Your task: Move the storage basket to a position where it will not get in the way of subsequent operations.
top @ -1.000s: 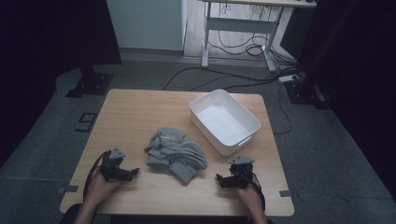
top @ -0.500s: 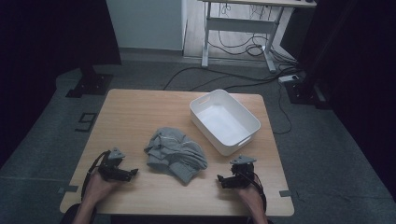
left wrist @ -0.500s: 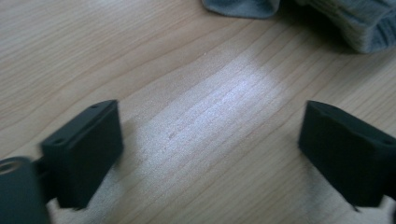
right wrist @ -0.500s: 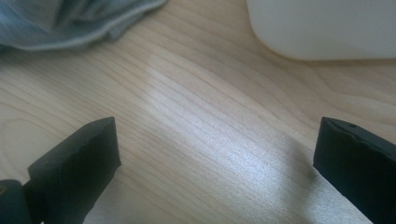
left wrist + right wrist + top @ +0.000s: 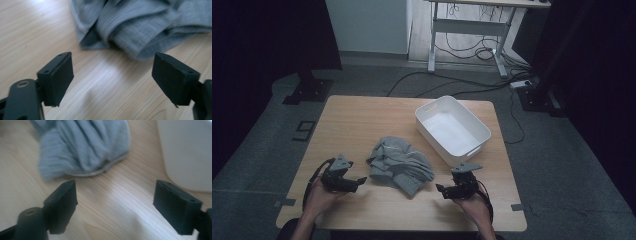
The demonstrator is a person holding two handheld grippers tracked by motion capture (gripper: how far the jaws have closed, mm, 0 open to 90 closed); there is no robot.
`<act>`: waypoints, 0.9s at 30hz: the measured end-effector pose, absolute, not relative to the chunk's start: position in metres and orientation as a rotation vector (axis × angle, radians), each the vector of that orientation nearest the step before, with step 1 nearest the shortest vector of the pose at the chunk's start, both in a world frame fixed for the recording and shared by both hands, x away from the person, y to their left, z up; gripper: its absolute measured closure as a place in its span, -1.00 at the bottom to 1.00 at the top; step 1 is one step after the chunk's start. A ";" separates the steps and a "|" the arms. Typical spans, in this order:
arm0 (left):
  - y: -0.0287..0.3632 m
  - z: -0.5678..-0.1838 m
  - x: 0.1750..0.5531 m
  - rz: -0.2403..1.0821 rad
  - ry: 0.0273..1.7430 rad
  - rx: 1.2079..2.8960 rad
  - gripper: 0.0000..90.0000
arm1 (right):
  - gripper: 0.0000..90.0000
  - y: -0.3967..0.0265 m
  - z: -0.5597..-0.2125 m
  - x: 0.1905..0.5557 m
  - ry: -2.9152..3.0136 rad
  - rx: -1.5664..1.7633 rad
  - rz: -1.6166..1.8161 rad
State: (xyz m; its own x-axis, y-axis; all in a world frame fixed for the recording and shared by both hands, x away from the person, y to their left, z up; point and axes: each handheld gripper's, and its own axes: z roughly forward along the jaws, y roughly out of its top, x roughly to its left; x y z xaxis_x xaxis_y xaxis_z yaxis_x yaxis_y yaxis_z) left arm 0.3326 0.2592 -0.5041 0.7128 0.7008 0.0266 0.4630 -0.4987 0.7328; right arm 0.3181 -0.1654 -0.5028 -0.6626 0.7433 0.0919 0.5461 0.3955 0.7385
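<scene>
Grey cloth (image 5: 399,167) lies crumpled on the wooden surface (image 5: 362,120), just beside the near-left corner of the white tub (image 5: 452,130), not touching it. Left tongs (image 5: 359,180) point at the cloth from the side away from the tub; their jaws stand apart, have just been closing, and hold nothing. Right tongs (image 5: 439,189) sit near the cloth's tub side, jaws likewise apart, just closing, with bare wood between them.

The desk (image 5: 362,120) is pale wood with a fine grain and a soft sheen. At frame centre, the grey cloth (image 5: 399,165) looks soft, ribbed and matt. The white bin (image 5: 479,131), right of centre, is smooth plastic. Claw pads (image 5: 58,77) are matt black rubber.
</scene>
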 end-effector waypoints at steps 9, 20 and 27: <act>0.238 -0.495 0.341 0.380 0.816 2.186 -0.45 | -0.32 -0.145 -0.488 0.328 2.449 1.072 1.123; 0.239 -0.507 0.338 0.371 0.857 2.185 -0.62 | 0.12 -0.141 -0.462 0.348 2.412 1.045 1.120; 0.260 -0.521 0.332 0.344 0.926 2.187 -0.74 | 0.26 -0.152 -0.453 0.368 2.336 1.092 1.064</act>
